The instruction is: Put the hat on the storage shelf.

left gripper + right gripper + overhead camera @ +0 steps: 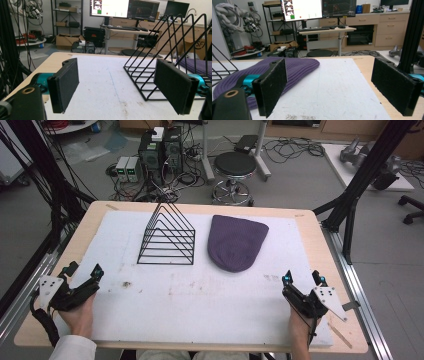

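Resting at the near corners of the white foam mat (200, 295), the left gripper (83, 271) and right gripper (303, 278) both stand with jaws apart, empty. The purple knit hat (235, 242) lies flat just right of the black wire rack (167, 236). Soft, ribbed fabric may bunch or slip from flat pads; its stretchy knit could snag the rack's thin triangular wires.

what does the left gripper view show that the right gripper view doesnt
Left gripper view: the black wire rack close up with its row of triangular dividers, beside the open left gripper. Right gripper view: most of the purple knit hat lying flat, past the open right gripper. Both: the white mat, a monitor behind, and part of rack and hat.
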Action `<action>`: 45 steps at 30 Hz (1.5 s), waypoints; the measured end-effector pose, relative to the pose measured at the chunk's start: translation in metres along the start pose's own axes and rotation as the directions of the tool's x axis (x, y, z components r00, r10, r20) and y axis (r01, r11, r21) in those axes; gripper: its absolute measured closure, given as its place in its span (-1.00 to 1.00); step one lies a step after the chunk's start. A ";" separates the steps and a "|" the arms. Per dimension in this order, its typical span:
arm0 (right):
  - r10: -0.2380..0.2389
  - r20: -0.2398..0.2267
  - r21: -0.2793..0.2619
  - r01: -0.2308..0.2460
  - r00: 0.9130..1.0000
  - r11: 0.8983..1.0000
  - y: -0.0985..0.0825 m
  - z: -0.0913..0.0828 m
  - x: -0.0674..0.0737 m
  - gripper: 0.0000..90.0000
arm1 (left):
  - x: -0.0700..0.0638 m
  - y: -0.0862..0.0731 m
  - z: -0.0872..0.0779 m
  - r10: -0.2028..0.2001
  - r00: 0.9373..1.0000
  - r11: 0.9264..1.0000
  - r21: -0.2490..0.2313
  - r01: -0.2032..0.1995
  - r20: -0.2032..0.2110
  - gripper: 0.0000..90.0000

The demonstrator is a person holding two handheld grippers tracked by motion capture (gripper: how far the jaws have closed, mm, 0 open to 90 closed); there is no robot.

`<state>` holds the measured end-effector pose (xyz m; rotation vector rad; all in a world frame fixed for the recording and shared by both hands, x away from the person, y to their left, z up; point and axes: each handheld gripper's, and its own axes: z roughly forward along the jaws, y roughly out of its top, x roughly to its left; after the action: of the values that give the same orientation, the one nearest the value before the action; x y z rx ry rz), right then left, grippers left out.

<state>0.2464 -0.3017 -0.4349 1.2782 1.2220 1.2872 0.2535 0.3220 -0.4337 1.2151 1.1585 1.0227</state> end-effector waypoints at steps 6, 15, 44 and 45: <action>-0.002 0.002 0.003 0.002 1.000 1.000 0.000 -0.002 -0.001 -0.72 | -0.001 0.000 0.001 -0.002 1.000 1.000 0.005 0.002 0.007 -0.54; -0.023 0.003 0.010 0.023 1.000 1.000 0.001 -0.001 0.000 -0.72 | -0.001 -0.001 0.002 -0.008 1.000 1.000 0.013 0.008 0.010 -0.54; -0.077 -0.098 0.043 0.082 0.992 0.996 0.067 0.037 0.003 -0.72 | -0.002 -0.002 0.003 -0.014 1.000 1.000 0.025 0.014 0.023 -0.54; -0.084 -0.102 0.042 0.089 0.991 0.995 0.069 0.039 0.004 -0.72 | -0.002 -0.002 0.003 -0.012 1.000 1.000 0.026 0.012 0.023 -0.54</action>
<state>0.2879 -0.3017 -0.3675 1.1922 1.3707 1.2799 0.2562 0.3192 -0.4356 1.2362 1.1634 0.9852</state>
